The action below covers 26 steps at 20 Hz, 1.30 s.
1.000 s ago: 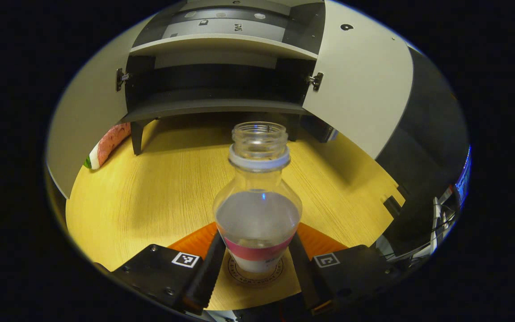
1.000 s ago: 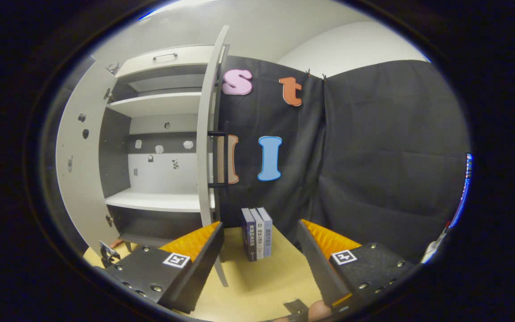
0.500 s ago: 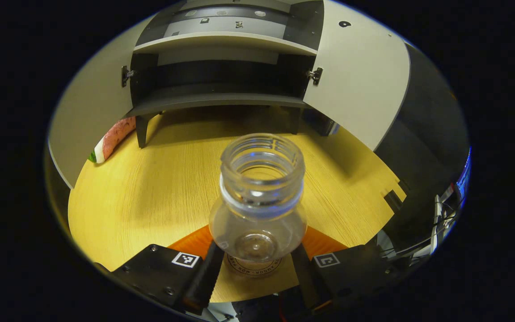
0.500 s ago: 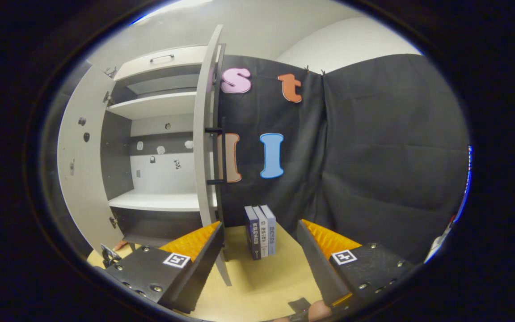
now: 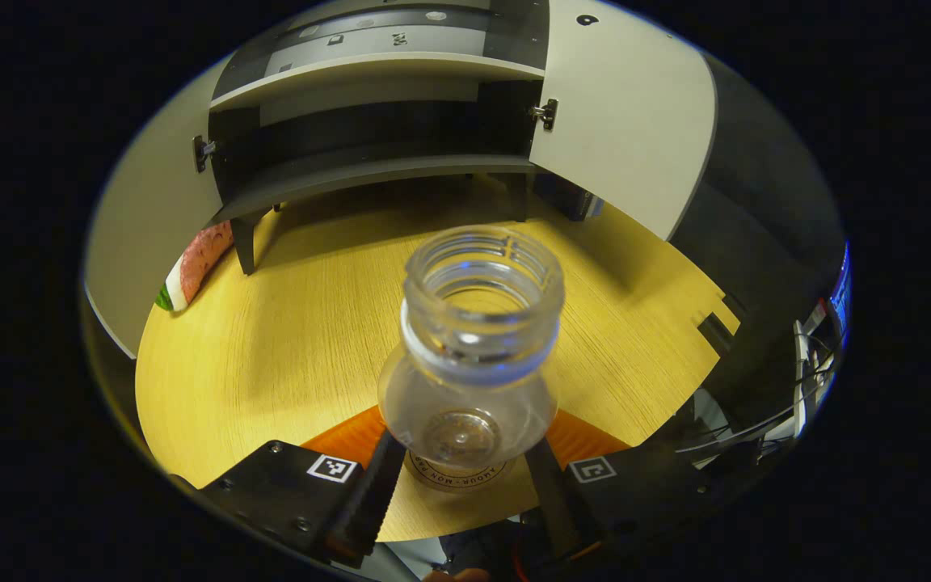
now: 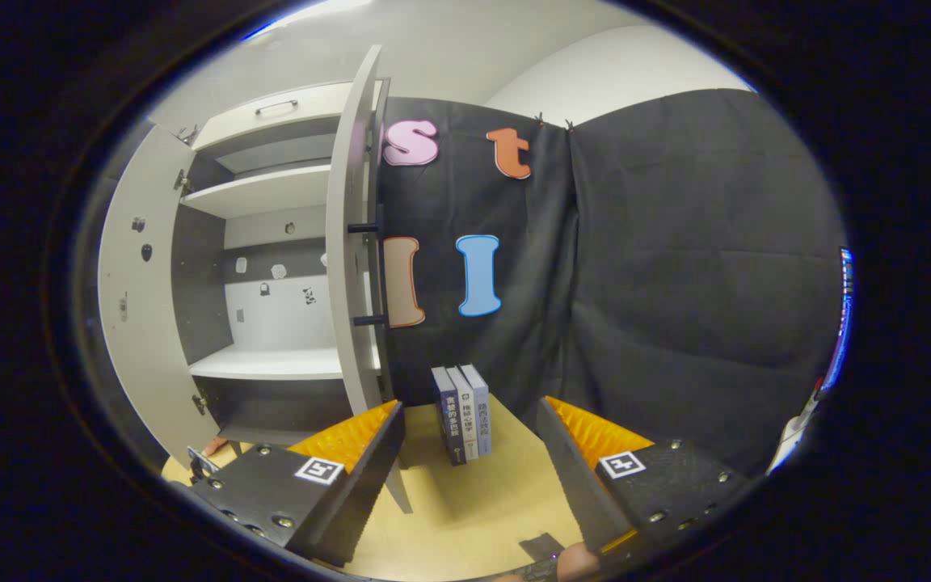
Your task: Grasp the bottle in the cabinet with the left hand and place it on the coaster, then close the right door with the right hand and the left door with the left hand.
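Uncapped, the clear bottle [image 5: 469, 364] stands on the coaster [image 5: 457, 477].

One bottle [image 5: 469, 356], one coaster [image 5: 456, 477], two open doors [image 5: 623, 113], three books [image 6: 463, 412].

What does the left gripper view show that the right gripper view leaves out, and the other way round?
Left gripper view: an uncapped clear bottle standing on the round coaster, between the left gripper jaws, and a red-and-green object beside the cabinet's leg.

Right gripper view: three upright books, the black handle on the right door, the black cloth wall, and the right gripper with its jaws apart and empty.

Shared: the cabinet with both doors open, and the wooden table.
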Each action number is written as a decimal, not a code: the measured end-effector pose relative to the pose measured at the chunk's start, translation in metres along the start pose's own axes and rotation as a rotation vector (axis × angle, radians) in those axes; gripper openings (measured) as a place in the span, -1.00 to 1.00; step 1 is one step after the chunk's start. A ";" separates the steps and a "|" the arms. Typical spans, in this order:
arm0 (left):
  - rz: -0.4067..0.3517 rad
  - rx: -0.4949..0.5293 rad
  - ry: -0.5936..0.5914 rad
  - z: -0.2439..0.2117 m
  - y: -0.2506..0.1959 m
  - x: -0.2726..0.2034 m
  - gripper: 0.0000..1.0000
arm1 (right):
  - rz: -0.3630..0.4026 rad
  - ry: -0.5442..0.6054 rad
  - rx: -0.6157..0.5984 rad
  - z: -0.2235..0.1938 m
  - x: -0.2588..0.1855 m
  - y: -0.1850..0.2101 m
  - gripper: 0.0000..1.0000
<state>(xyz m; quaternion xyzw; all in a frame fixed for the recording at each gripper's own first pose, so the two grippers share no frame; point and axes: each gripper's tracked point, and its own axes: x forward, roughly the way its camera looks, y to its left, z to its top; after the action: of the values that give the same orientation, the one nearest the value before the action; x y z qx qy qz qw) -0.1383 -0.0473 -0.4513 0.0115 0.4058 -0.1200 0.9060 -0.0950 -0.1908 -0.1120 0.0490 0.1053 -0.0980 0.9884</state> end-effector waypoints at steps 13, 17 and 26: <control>0.047 0.139 -0.153 0.068 0.003 -0.043 0.61 | 0.020 0.016 -0.008 -0.011 0.004 0.006 0.98; 0.065 0.166 -0.234 0.104 0.004 -0.063 0.53 | 0.024 0.014 -0.009 -0.010 0.005 0.009 1.00; 0.160 0.069 -0.603 0.277 0.018 -0.159 0.53 | 0.030 -0.003 -0.024 -0.005 0.009 0.010 0.98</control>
<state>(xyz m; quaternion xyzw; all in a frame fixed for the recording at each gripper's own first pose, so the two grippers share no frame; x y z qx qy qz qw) -0.0332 -0.0298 -0.1496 0.0379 0.1123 -0.0601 0.9911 -0.0848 -0.1823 -0.1180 0.0384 0.1044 -0.0820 0.9904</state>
